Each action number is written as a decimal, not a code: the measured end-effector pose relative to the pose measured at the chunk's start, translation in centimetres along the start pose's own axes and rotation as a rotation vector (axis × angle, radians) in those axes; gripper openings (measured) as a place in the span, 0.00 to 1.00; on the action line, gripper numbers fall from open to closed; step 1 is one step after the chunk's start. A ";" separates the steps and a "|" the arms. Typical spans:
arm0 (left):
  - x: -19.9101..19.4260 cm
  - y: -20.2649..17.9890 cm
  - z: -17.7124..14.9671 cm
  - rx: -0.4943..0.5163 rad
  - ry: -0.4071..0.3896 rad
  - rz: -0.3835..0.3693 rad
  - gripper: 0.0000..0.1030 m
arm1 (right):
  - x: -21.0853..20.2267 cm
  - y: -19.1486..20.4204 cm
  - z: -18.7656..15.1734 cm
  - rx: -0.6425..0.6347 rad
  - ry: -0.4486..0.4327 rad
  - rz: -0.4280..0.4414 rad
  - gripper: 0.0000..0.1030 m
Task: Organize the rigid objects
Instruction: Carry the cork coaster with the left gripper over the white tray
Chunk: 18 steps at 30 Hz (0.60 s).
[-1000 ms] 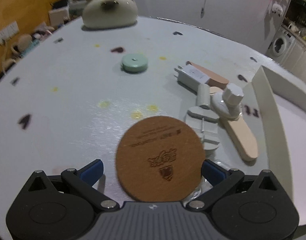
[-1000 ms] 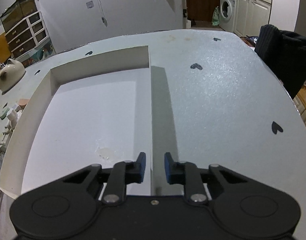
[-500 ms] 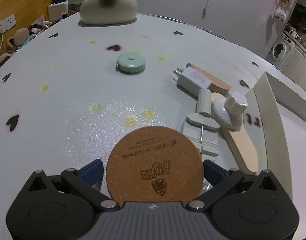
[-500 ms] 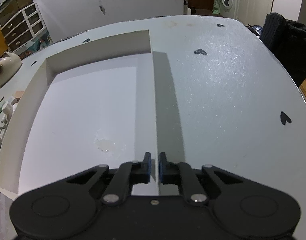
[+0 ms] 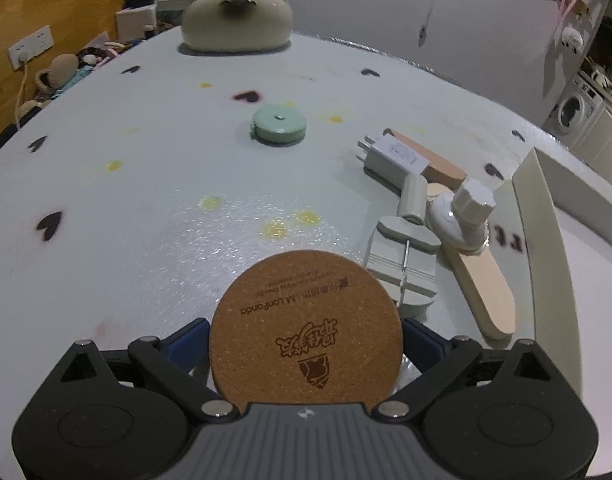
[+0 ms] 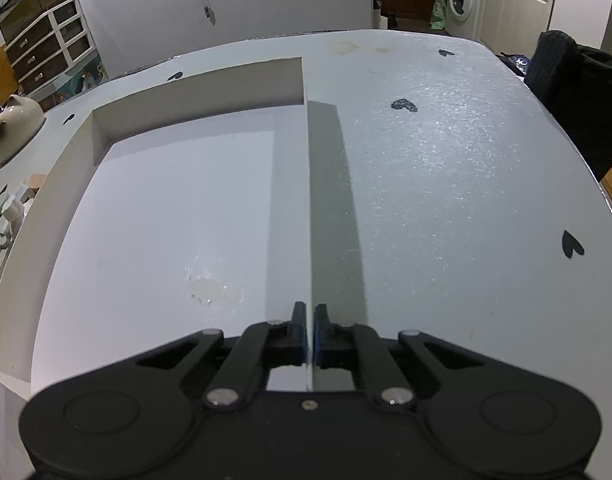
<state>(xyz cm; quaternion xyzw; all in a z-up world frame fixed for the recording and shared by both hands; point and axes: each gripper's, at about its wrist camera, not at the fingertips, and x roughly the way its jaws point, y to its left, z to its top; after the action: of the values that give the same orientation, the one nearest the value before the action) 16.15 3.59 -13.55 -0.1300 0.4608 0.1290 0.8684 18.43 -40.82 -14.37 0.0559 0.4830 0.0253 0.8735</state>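
Gripping a round cork coaster (image 5: pixel 306 326) by its two opposite edges, the left gripper (image 5: pixel 306 344) holds the disc flat between its blue-padded fingers (image 5: pixel 187 346), which stand wide apart with the coaster filling the gap. The coaster carries a printed logo and lettering on its upper face. It sits above the pale table (image 5: pixel 145 208), which is marked with dark hearts and yellow spots. Ahead and to the right lies a cluster of items: a white plug adapter (image 5: pixel 392 156) resting against a tan wooden block (image 5: pixel 442 166), a grey clamp-like tool (image 5: pixel 404 256), a white knob-topped fitting (image 5: pixel 464 212) and a light wooden spatula-shaped piece (image 5: pixel 484 280). These touch or overlap one another. A mint-green round tape measure (image 5: pixel 279 124) lies apart, farther up the table. A cream cat-shaped container (image 5: pixel 237 16) stands at the far edge. The white tray (image 5: pixel 540 240) shows its wall at the right.

In the right wrist view, the right gripper (image 6: pixel 310 330) is closed on the thin right-hand wall of the white tray (image 6: pixel 308 200), one finger inside the tray and one outside. The tray floor shows a scuffed patch (image 6: pixel 209 290) near the gripper. The cat-shaped container (image 6: pixel 13 128) appears at far left. A dark garment (image 6: pixel 578 92) lies at the table's right edge.
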 end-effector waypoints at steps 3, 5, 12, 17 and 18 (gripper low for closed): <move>-1.5 0.1 -0.3 -0.023 -0.024 0.001 0.96 | 0.0 0.4 0.3 -0.014 0.025 -0.024 0.03; -2.6 0.0 -0.4 -0.029 -0.044 -0.003 0.96 | -0.3 0.7 0.2 -0.029 0.033 -0.038 0.03; -6.0 -3.0 0.3 0.034 -0.118 -0.068 0.96 | -0.6 0.9 -0.4 -0.054 0.035 -0.057 0.04; -7.5 -7.1 1.3 0.143 -0.154 -0.181 0.96 | -0.7 1.1 -0.8 -0.040 0.032 -0.065 0.04; -7.6 -8.1 1.5 0.176 -0.157 -0.202 0.96 | -0.7 1.2 -0.8 -0.041 0.036 -0.064 0.04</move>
<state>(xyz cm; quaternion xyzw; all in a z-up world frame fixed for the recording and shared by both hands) 15.97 -4.24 -5.48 -0.0887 0.3856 0.0098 0.9183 17.35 -39.62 -14.06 0.0218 0.4997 0.0080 0.8659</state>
